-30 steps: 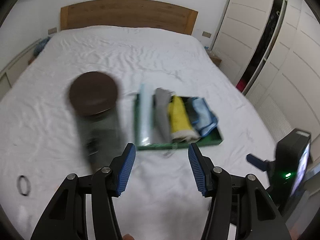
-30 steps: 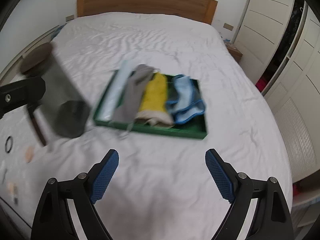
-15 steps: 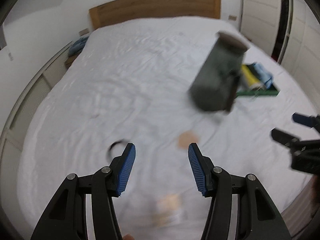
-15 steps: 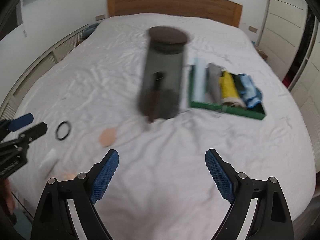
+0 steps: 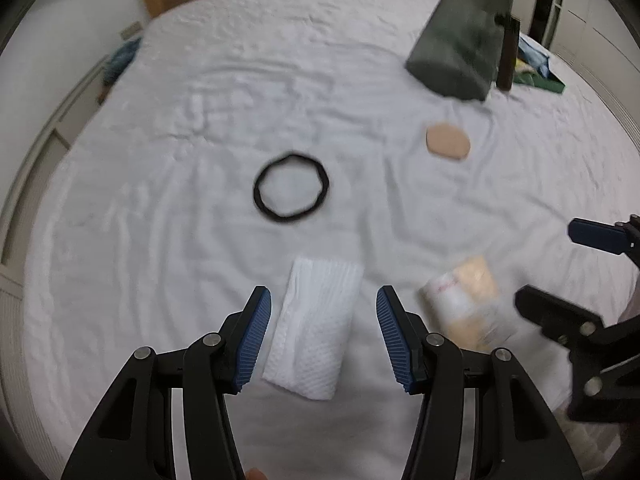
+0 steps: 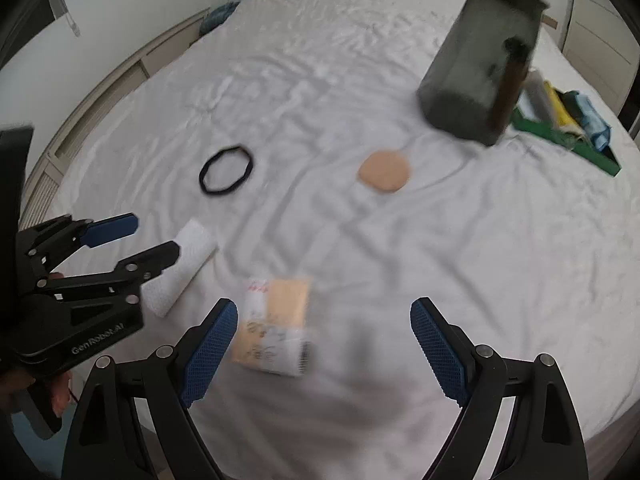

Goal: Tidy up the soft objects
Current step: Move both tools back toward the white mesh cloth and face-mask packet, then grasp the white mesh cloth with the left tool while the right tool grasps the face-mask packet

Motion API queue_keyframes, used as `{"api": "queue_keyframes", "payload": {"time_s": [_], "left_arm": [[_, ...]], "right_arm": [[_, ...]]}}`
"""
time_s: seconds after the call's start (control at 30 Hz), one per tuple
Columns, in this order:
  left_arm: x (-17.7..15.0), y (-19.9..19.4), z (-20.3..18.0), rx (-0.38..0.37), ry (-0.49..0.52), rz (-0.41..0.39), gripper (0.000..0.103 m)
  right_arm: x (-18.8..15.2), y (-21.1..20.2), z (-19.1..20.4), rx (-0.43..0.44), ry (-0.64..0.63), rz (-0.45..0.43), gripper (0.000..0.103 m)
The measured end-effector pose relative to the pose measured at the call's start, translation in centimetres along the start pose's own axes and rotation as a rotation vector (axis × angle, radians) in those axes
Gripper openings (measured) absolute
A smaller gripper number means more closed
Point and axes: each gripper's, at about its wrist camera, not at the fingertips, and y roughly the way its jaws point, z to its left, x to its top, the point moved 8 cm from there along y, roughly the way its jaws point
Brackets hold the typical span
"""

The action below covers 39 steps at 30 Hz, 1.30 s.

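Left gripper (image 5: 323,336) spread around a white waffle-textured folded cloth (image 5: 314,330); right gripper (image 6: 323,352) spread — only its view shows the green tray's (image 6: 568,140) rolled fabrics.

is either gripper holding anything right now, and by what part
Nothing is held. The left gripper is open over the white folded cloth, and the right gripper is open near the beige packet.

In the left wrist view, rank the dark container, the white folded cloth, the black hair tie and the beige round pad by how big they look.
1. dark container
2. white folded cloth, though it's nearest the camera
3. black hair tie
4. beige round pad
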Motion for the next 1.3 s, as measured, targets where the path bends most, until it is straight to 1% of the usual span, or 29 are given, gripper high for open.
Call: {"api": "queue_keyframes", "payload": {"time_s": [0.17,0.37,0.47,0.53,0.6,0.87,0.9,0.97,1.0,1.07,1.1,1.13,1.17,1.27,1.3], "left_arm": [[-1.2,1.9,0.3,-0.046,0.024,0.037,0.049],[-1.7,3.2,0.1,-0.069,0.051,0.062,0.049],[-1.8,4.0,0.1,-0.067,0.052,0.072,0.049],[-1.8,4.4,0.2,-0.069,0.049,0.082,0.049],[-1.8,4.7,0.3,-0.065,0.047,0.087,0.049],[-2.0,5.2,0.4,-0.046,0.053,0.101,0.049],[-2.0,5.2,0.4,-0.045,0.052,0.101,0.049],[-2.0,5.3,0.4,-0.043,0.047,0.105,0.049],[-1.9,5.4,0.3,-0.043,0.046,0.106,0.049],[-1.8,5.5,0.3,-0.041,0.044,0.107,0.048],[-1.8,5.5,0.3,-0.040,0.044,0.108,0.048],[-1.8,5.5,0.3,-0.040,0.041,0.110,0.043],[-1.7,5.5,0.3,-0.041,0.040,0.110,0.036],[-1.5,5.2,0.3,-0.043,0.026,0.111,0.027],[-1.4,5.1,0.3,-0.041,0.018,0.111,0.026]], "right_arm": [[-1.1,3.1,1.6,-0.007,-0.013,0.034,0.089],[-1.8,5.9,2.4,-0.018,-0.020,0.072,0.088],[-1.9,7.2,2.6,-0.013,-0.017,0.085,0.085],[-1.9,7.8,2.6,-0.015,-0.019,0.090,0.078],[-2.0,8.3,2.6,-0.002,-0.014,0.097,0.073],[-2.1,8.9,2.7,0.008,-0.005,0.096,0.073],[-2.1,8.8,2.7,0.010,-0.005,0.099,0.071],[-2.2,8.8,2.9,0.014,-0.014,0.100,0.063],[-2.2,8.9,3.0,0.015,-0.021,0.101,0.053],[-2.3,8.8,3.2,0.017,-0.032,0.101,0.050],[-2.3,8.8,3.2,0.024,-0.032,0.102,0.050],[-2.3,8.7,3.1,0.030,-0.031,0.102,0.049],[-2.3,8.6,3.1,0.036,-0.030,0.101,0.049],[-2.2,8.3,2.9,0.050,-0.032,0.098,0.048],[-2.1,8.2,2.9,0.052,-0.034,0.096,0.048]]}}
